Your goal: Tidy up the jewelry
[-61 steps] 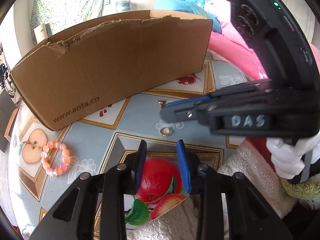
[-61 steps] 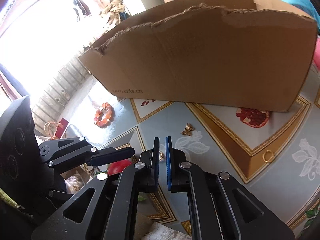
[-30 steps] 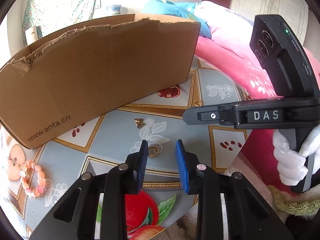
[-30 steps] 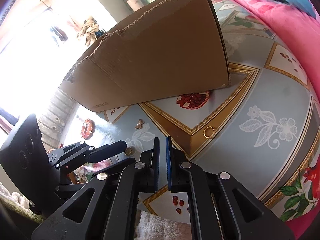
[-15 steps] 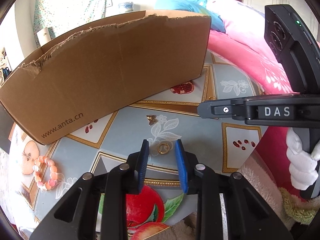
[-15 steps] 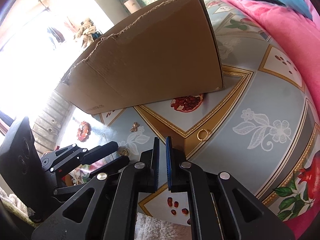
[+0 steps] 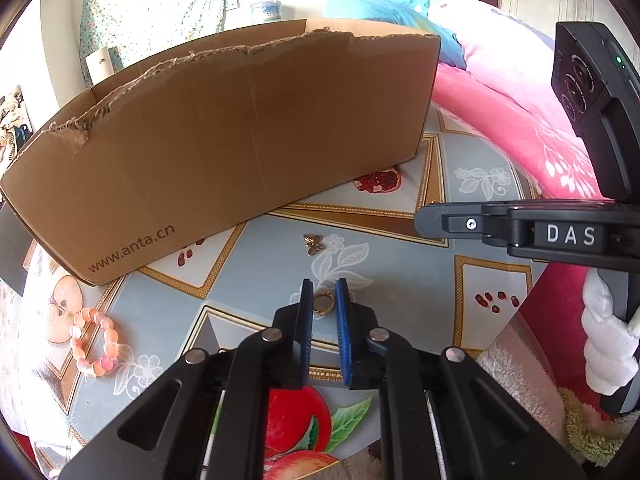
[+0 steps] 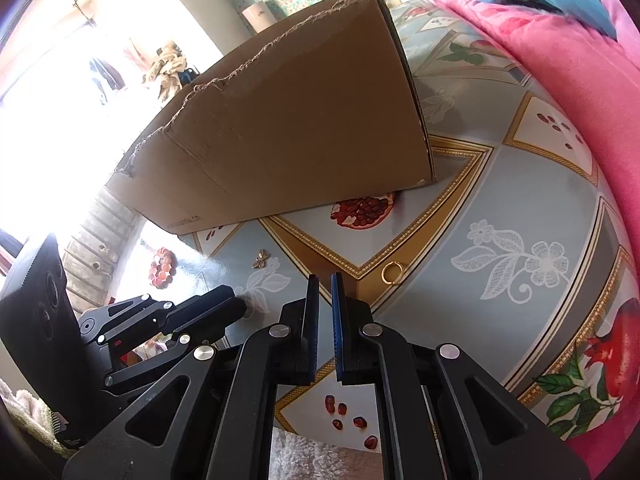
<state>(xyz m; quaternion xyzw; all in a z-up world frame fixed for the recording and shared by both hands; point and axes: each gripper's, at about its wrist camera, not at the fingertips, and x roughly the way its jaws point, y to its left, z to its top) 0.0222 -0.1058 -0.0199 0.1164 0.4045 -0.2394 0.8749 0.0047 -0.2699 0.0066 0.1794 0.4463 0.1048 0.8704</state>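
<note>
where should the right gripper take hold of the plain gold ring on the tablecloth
Grip the gold ring across its band, pads on opposite outer edges, coming steeply from above. It lies flat on the tablecloth with clear cloth all around, so no side is blocked. Being thin, it will probably need the right gripper, now shut and empty, opened slightly first.

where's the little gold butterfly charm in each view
Left wrist: butterfly charm lies centre frame on the tablecloth, below the cardboard box.
Right wrist: butterfly charm lies left of centre, below the box's near corner.
Shared landmark: the printed pomegranate by the box.
</note>
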